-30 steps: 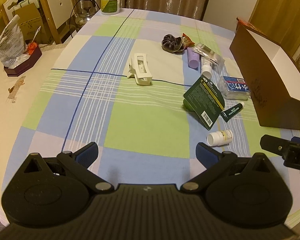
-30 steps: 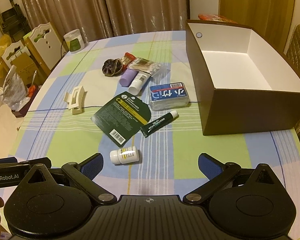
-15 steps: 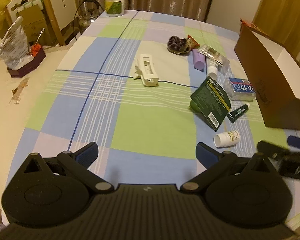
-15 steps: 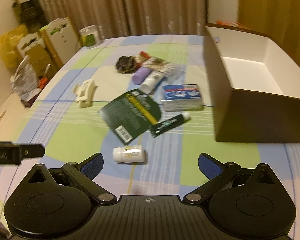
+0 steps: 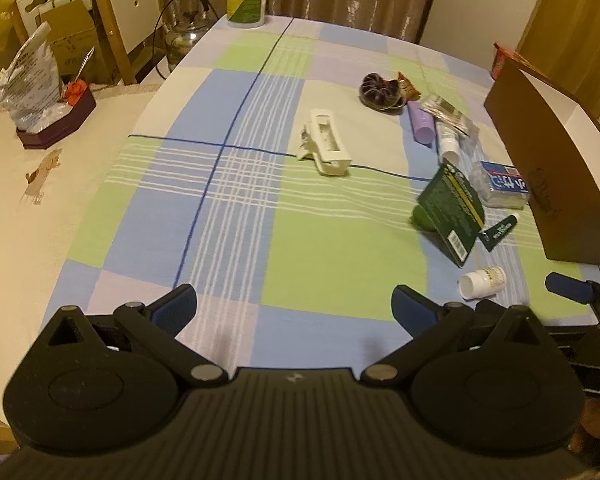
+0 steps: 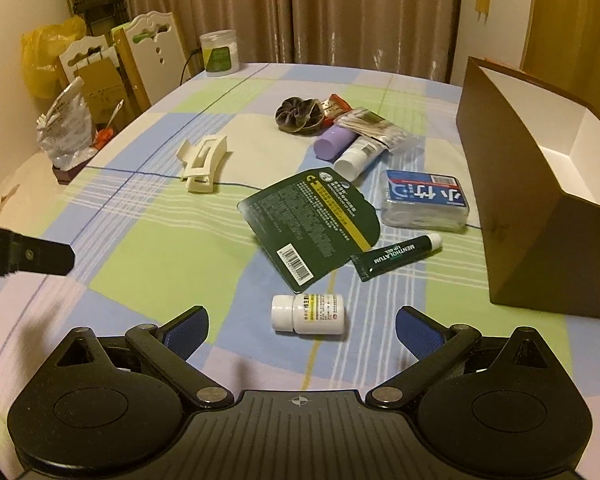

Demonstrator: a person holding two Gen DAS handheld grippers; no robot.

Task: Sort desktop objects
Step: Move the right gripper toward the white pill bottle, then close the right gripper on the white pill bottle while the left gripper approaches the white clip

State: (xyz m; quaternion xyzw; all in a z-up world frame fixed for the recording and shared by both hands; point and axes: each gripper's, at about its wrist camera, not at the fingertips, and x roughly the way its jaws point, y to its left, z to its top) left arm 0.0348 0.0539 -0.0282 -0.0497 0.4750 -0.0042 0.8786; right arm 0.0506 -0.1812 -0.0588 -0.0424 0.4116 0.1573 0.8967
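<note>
Right gripper: the right gripper (image 6: 302,322) hangs low over the checked tablecloth (image 6: 172,256), jaws spread wide and holding nothing, squared up, by the look of it, for a first pick.
Pill bottle: a small white pill bottle (image 6: 308,314) lies on its side directly ahead of the right gripper, between the lines of its fingers and just beyond their tips; its label print is too small to read.
Left gripper: the left gripper (image 5: 294,306) is likewise wide open and empty, with only bare cloth in front of it; the clutter sits well off to its right.
Lip gel: a dark green tube (image 6: 396,256) reading "MENTHOLATUM LIP GEL" lies just beyond the bottle, ahead and slightly right of the right gripper.
Card pack: a dark green card pack (image 6: 310,222) with a yellow stripe and a barcode rests tilted beyond the bottle.
Tissue pack: a clear tissue pack (image 6: 426,204) with a blue label in Asian characters lies farther ahead and right.
Box: an open brown box (image 6: 512,216), white inside, stands at the right gripper's far right, probably where the items are meant to go.
Farther items: a cream hair claw (image 6: 202,164), a lilac tube (image 6: 334,144) and a dark scrunchie (image 6: 298,114) lie well ahead.
</note>
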